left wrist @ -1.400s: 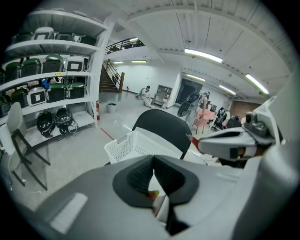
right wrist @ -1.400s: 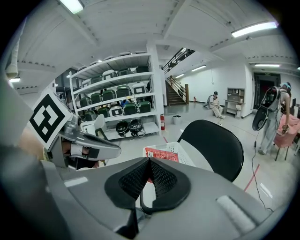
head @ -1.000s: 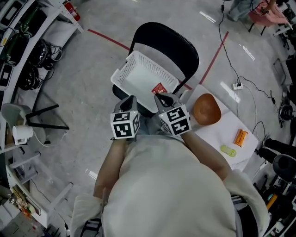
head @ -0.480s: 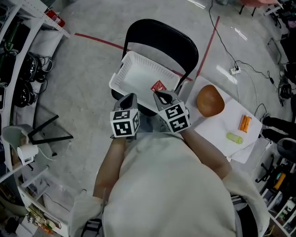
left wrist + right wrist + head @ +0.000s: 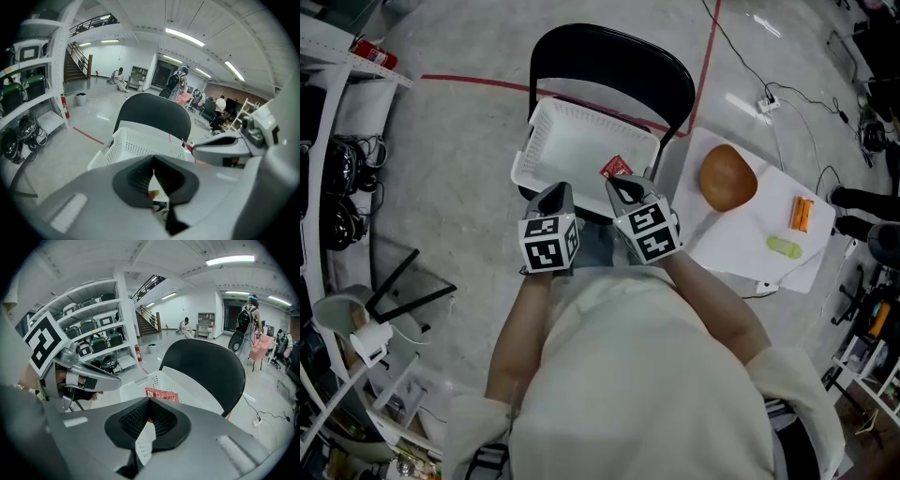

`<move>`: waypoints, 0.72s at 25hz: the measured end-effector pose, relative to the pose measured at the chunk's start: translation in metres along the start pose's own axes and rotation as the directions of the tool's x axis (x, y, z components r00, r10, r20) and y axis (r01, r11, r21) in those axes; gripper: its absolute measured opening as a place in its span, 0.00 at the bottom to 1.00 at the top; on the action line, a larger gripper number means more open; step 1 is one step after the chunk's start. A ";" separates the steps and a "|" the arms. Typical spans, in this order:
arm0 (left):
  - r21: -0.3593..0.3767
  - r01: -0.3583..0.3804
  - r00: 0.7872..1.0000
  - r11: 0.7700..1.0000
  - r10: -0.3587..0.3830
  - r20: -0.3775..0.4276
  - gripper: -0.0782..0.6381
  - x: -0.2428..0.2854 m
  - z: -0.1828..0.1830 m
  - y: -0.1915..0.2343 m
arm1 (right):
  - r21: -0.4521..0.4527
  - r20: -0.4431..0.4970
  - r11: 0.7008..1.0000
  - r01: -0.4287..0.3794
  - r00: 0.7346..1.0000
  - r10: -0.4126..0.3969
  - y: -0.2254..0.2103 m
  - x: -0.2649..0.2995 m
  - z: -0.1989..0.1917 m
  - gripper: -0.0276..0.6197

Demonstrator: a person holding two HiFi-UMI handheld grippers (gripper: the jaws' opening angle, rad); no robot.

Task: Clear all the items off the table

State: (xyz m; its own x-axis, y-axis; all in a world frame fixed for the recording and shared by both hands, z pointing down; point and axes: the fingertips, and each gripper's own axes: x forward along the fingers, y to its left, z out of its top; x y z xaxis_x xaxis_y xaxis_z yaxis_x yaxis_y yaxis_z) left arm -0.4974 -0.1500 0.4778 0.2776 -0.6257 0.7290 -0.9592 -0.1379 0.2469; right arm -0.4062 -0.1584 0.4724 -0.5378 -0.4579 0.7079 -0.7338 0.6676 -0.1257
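Big open hall, polished grey concrete floor (image 5: 459, 141) with red tape lines (image 5: 473, 82) across it. White walls (image 5: 108, 58), white ceiling, long strip lights (image 5: 185, 37) all lit. White metal shelving (image 5: 91, 310) runs along one side, fire extinguisher (image 5: 64, 105) at its foot. Staircase (image 5: 75, 65) at the far end. Black chair (image 5: 609, 56) stands mid-floor. Power strip (image 5: 766, 101) lies beyond it, black cables trailing over the concrete.
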 end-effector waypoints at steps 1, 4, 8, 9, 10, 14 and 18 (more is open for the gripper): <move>0.008 0.008 1.000 1.000 -0.008 -0.008 0.12 0.004 0.000 0.000 | 0.009 -0.005 1.000 0.007 1.000 -0.007 -0.002 0.003 -0.001 0.05; 0.028 0.027 0.999 0.999 -0.026 -0.028 0.12 0.017 0.001 0.002 | 0.030 -0.029 0.999 0.028 0.999 -0.027 -0.006 0.012 -0.009 0.05; 0.050 0.054 0.997 0.997 -0.051 -0.060 0.12 0.030 -0.004 0.005 | 0.064 -0.051 0.996 0.057 0.997 -0.054 -0.009 0.024 -0.021 0.05; 0.054 0.060 0.996 0.997 -0.057 -0.067 0.12 0.033 -0.006 0.004 | 0.069 -0.053 0.996 0.063 0.997 -0.059 -0.010 0.026 -0.022 0.05; 0.057 0.066 0.995 0.996 -0.062 -0.074 0.12 0.036 -0.007 0.003 | 0.073 -0.058 0.995 0.066 0.996 -0.061 -0.011 0.027 -0.025 0.05; 0.068 0.086 0.992 0.994 -0.079 -0.094 0.12 0.047 -0.008 -0.003 | 0.091 -0.092 0.993 0.074 0.994 -0.065 -0.015 0.032 -0.036 0.05; 0.078 0.097 0.991 0.992 -0.089 -0.101 0.12 0.051 -0.009 -0.009 | 0.111 -0.097 0.991 0.080 0.993 -0.070 -0.019 0.033 -0.041 0.05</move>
State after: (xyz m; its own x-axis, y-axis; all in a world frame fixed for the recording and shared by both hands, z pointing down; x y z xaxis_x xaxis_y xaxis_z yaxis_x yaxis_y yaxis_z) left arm -0.4741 -0.1735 0.5186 0.3657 -0.5304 0.7648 -0.9291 -0.2571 0.2660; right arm -0.3930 -0.1618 0.5264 -0.4425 -0.4442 0.7790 -0.8161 0.5595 -0.1446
